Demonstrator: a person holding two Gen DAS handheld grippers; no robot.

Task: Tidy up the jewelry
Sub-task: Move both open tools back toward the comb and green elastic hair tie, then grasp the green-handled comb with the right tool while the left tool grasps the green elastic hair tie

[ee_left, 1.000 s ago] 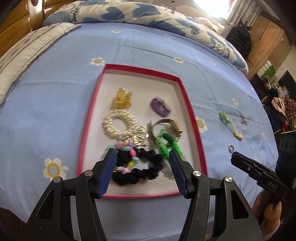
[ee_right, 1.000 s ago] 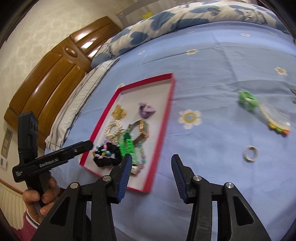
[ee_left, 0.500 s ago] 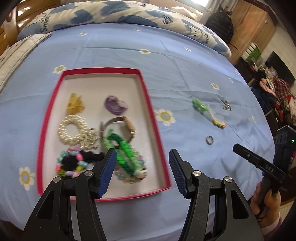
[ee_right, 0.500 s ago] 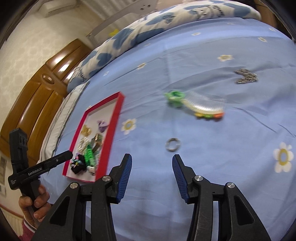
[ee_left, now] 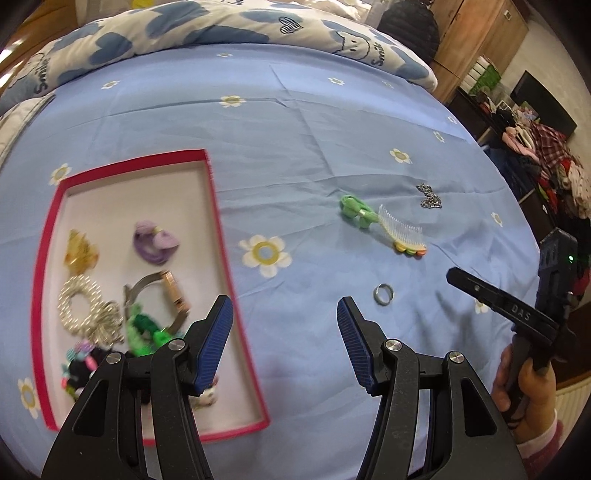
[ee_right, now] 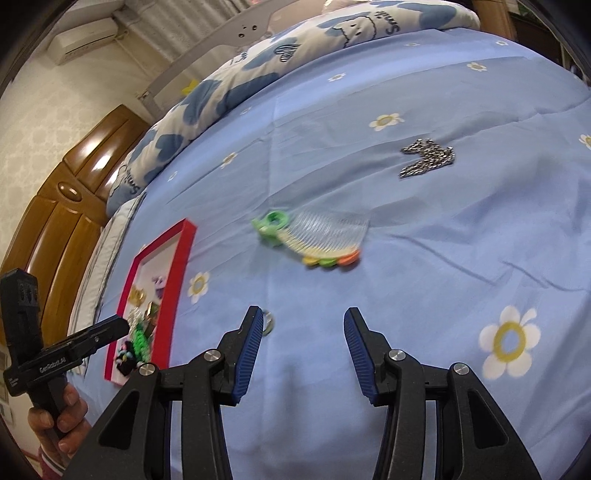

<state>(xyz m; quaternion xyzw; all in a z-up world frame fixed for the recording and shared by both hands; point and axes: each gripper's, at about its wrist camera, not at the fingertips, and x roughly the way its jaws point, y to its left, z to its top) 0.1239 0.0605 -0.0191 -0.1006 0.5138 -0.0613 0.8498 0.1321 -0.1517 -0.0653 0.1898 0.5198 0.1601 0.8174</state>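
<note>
A red-rimmed tray (ee_left: 221,236) lies on the blue bedspread and holds several pieces: a purple hair tie (ee_left: 155,242), a pearl scrunchie (ee_left: 79,302), a watch (ee_left: 173,295), a green bracelet (ee_left: 144,330). Loose on the bed to its right are a clear comb with a green bow (ee_left: 384,225) (ee_right: 314,236), a silver ring (ee_left: 384,294) (ee_right: 269,322) and a silver chain (ee_left: 428,197) (ee_right: 428,157). My left gripper (ee_left: 282,314) hangs open over the tray's right rim, empty. My right gripper (ee_right: 303,325) is open and empty, the ring just beside its left fingertip (ee_right: 255,321).
A blue-and-white quilt (ee_left: 221,29) is heaped along the far side of the bed. A wooden headboard (ee_right: 55,206) stands at the left, a wardrobe (ee_left: 476,40) and a pile of clothes (ee_left: 546,162) at the right. A hand (ee_left: 524,384) holds the right gripper's handle.
Both grippers have swept right, away from the tray toward the loose comb, ring and chain. The right gripper now stands close over the ring. Neither has taken hold of anything.
</note>
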